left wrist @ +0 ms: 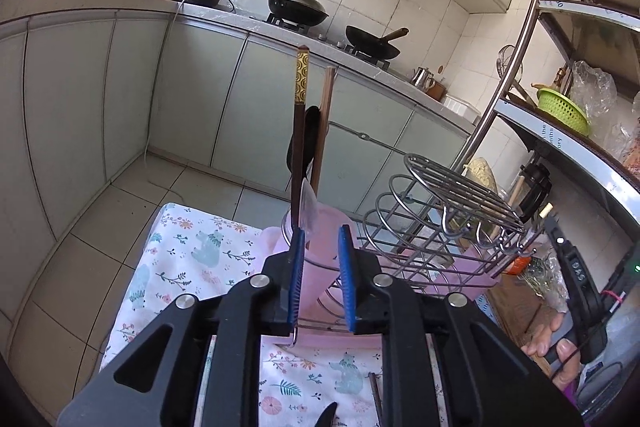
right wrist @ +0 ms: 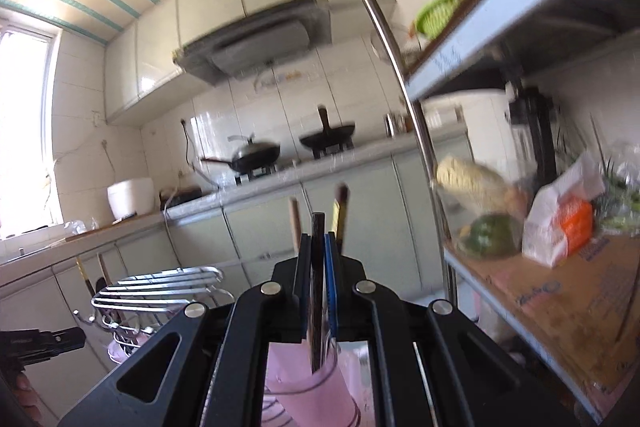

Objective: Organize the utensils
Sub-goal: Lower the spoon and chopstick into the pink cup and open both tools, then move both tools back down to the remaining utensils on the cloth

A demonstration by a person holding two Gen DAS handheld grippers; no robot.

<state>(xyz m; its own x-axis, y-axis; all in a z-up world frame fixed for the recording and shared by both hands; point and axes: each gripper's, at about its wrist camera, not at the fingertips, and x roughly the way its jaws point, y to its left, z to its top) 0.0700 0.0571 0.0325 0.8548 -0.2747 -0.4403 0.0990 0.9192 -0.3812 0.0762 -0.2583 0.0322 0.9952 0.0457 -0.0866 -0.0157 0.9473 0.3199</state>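
My left gripper (left wrist: 322, 239) is open, its blue pads on either side of a pink utensil cup (left wrist: 316, 259) in the wire dish rack (left wrist: 436, 227). A dark chopstick with a gold band (left wrist: 300, 107), a brown chopstick (left wrist: 324, 123) and a black spoon (left wrist: 306, 139) stand upright in the cup. My right gripper (right wrist: 319, 247) is shut on a dark chopstick (right wrist: 317, 267) that hangs down into a pink cup (right wrist: 308, 387). Two more utensil ends (right wrist: 341, 211) rise behind the fingers. Another chopstick (left wrist: 375, 399) and a black utensil tip (left wrist: 326, 415) lie on the floral cloth (left wrist: 192, 259).
A metal shelf unit (left wrist: 568, 131) with a green basket (left wrist: 562, 111) stands at the right, close to the rack. Its lower shelf holds bags and vegetables (right wrist: 556, 223). Cabinets and a stove with two woks (left wrist: 298, 7) are behind. The right hand and gripper show at the right edge (left wrist: 568, 307).
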